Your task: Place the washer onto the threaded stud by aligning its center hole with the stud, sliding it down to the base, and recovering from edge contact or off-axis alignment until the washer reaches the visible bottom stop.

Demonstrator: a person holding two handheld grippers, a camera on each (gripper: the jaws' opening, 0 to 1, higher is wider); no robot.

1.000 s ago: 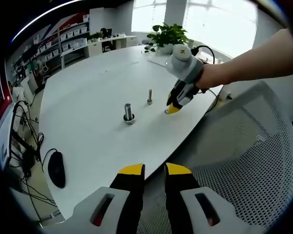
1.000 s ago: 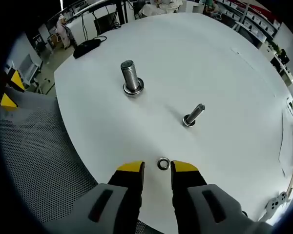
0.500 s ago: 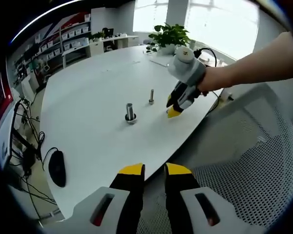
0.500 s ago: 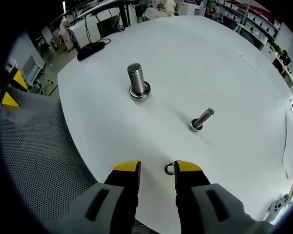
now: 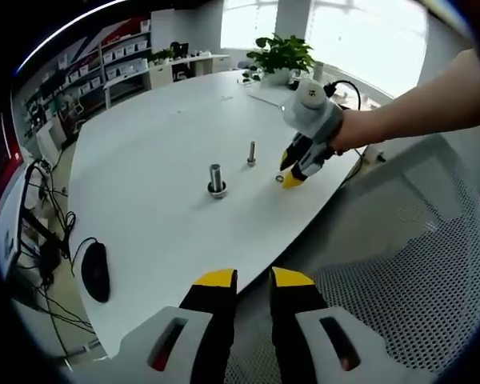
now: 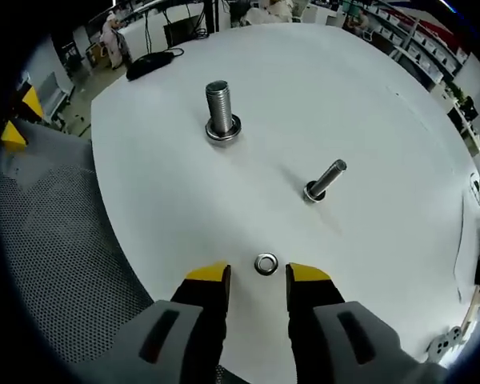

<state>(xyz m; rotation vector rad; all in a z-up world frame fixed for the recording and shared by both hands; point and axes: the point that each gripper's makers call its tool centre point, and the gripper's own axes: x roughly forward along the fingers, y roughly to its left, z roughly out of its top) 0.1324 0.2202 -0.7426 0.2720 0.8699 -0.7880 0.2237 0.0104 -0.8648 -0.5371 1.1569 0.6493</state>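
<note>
Washer (image 6: 266, 263) lies flat near the table (image 6: 368, 104) edge — ungrasped, between the released right tongs (image 6: 258, 274); stud (image 6: 323, 181) bare. Left tongs (image 5: 253, 278) released.

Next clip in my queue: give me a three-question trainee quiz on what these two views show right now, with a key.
1. True or false: the washer lies flat on the white table, just ahead of the open right claw.
2. Multiple choice: how many upright threaded pieces stand on the table? A) one B) two C) four
3. Fill in: the thick stud looks ____ than the thin bolt.

Key
1. True. The washer sits on the table between the yellow tips, not gripped.
2. B. They are the thick stud and the thin bolt.
3. Wider. The left claw hangs off the table over a mesh chair.
</note>
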